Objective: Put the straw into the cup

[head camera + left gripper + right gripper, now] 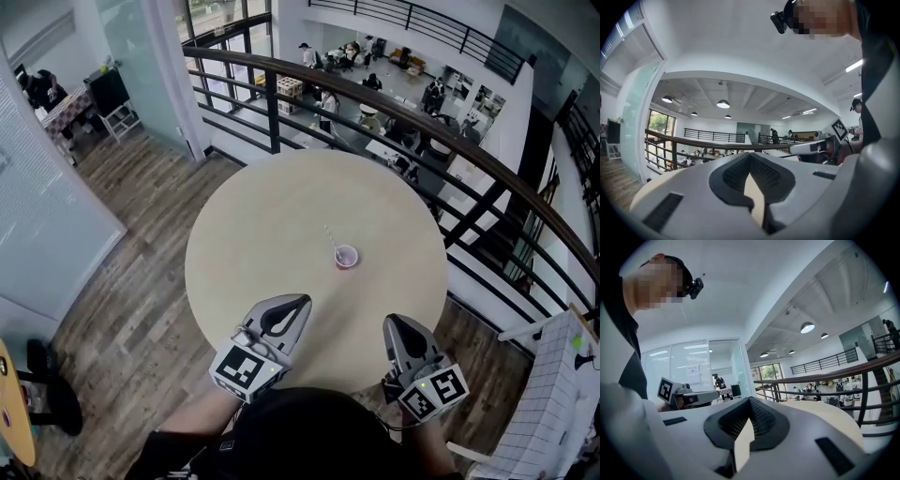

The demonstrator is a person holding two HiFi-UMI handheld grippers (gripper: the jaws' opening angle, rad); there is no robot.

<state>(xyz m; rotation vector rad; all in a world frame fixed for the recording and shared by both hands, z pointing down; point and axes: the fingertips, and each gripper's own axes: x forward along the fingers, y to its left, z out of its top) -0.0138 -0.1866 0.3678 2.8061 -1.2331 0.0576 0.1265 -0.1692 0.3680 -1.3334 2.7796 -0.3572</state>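
A small pink cup (346, 257) stands near the middle of the round beige table (253, 244). A thin pale straw (332, 237) sticks out of it, leaning up and to the left. My left gripper (300, 302) rests at the table's near edge, jaws shut with nothing between them. My right gripper (391, 323) sits beside it to the right, also shut and empty. Both are well short of the cup. In the left gripper view the jaws (750, 157) meet over the tabletop; the right gripper view shows the same (750, 401). Neither gripper view shows the cup.
A dark curved railing (441, 131) runs close behind the table, with an atrium drop beyond it. Wooden floor (122, 281) lies to the left, next to a glass wall (47, 216). A white gridded panel (553, 403) stands at the lower right.
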